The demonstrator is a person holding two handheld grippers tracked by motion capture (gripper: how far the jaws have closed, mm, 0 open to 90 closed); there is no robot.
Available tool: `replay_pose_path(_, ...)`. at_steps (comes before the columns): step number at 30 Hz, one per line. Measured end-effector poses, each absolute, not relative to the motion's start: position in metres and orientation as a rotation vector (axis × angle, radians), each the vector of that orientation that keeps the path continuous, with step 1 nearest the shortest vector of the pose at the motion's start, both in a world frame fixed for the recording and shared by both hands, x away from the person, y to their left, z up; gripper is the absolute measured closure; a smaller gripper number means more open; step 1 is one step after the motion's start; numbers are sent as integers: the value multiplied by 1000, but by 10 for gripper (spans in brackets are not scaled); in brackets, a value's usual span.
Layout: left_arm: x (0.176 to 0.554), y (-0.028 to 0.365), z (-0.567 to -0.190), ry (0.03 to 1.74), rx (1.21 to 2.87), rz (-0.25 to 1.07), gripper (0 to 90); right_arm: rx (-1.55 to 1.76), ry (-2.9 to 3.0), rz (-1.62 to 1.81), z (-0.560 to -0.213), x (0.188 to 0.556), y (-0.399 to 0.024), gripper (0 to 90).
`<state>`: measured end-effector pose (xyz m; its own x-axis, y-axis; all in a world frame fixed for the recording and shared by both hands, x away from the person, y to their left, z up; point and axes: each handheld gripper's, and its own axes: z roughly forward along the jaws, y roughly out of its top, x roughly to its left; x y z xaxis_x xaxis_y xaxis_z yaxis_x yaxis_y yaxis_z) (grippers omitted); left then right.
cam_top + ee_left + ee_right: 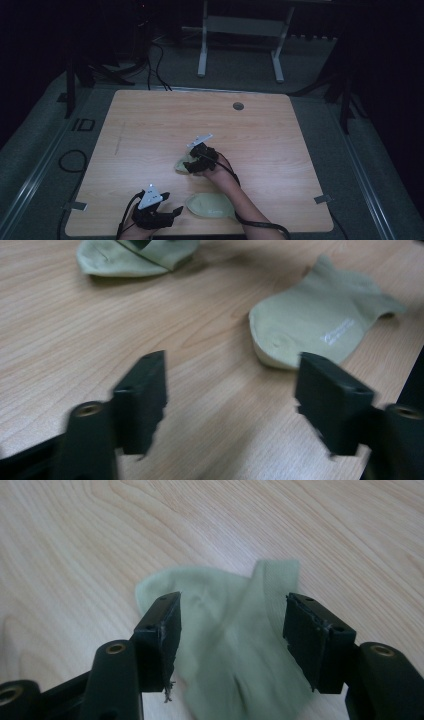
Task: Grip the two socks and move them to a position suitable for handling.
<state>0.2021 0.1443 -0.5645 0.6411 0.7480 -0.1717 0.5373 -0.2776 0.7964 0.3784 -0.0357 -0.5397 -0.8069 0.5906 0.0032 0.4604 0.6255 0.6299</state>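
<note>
The right gripper hangs over a pale green sock near the middle of the wooden table, jaws spread to either side of the fabric and pinching nothing yet. The left gripper, jaws also wide apart, waits at the near edge beside the second sock (flat, with small white lettering). Judging by this, the pairing has barely begun: neither sock is gripped, and they lie apart.

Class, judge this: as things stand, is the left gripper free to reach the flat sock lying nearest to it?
Probably yes. The left gripper is open, the flat sock lies just ahead on bare table, and nothing sits between them.
</note>
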Motion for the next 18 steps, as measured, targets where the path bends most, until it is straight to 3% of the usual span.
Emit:
replay_pose_path(6,202,147,-566,1018,1956,308,142,870,2623,843,-550,381,-19,381)
replay_pose_path(12,202,148,-566,1025,1961,330,142,829,2605,797,-553,375,-14,361)
replay_pose_path(15,203,149,-568,1040,1955,318,142,829,2596,818,-554,372,-18,418)
replay_pose_path(18,204,149,-568,1041,1962,323,142,852,2548,822,-554,368,-21,540)
